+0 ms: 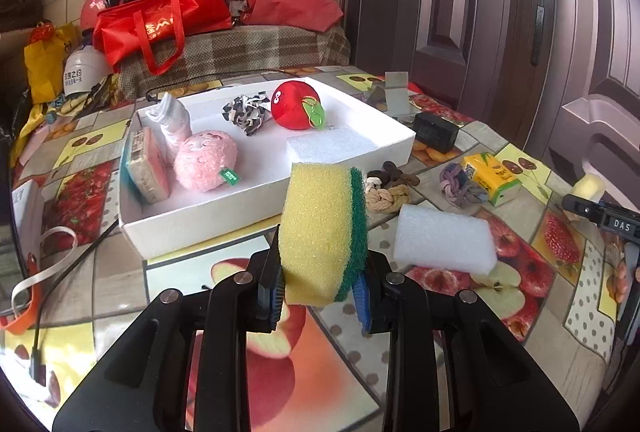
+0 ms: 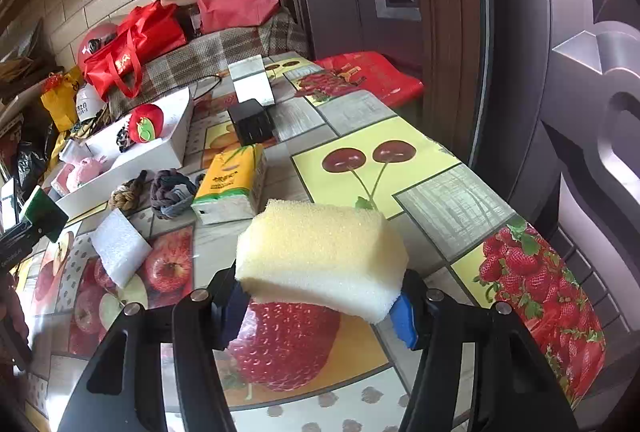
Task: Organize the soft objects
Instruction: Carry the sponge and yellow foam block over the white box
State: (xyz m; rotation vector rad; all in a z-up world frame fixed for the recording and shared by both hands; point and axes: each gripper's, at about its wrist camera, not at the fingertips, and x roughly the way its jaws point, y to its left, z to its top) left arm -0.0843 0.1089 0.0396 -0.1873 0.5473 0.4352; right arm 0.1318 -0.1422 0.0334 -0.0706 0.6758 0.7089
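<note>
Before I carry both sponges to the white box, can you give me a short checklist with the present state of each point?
1. Left gripper shut on the yellow-green sponge: ok, pads press both sides.
2. Right gripper shut on the pale sponge: ok, though it sits tilted between the pads.
3. Free floor in the white box: ok, bare patch in front of the white foam block inside.
4. Path to the box: ok for the left; for the right, the tissue pack and rope knots lie between, so lift over.
5. Grip firm enough for travel: cannot tell.
</note>
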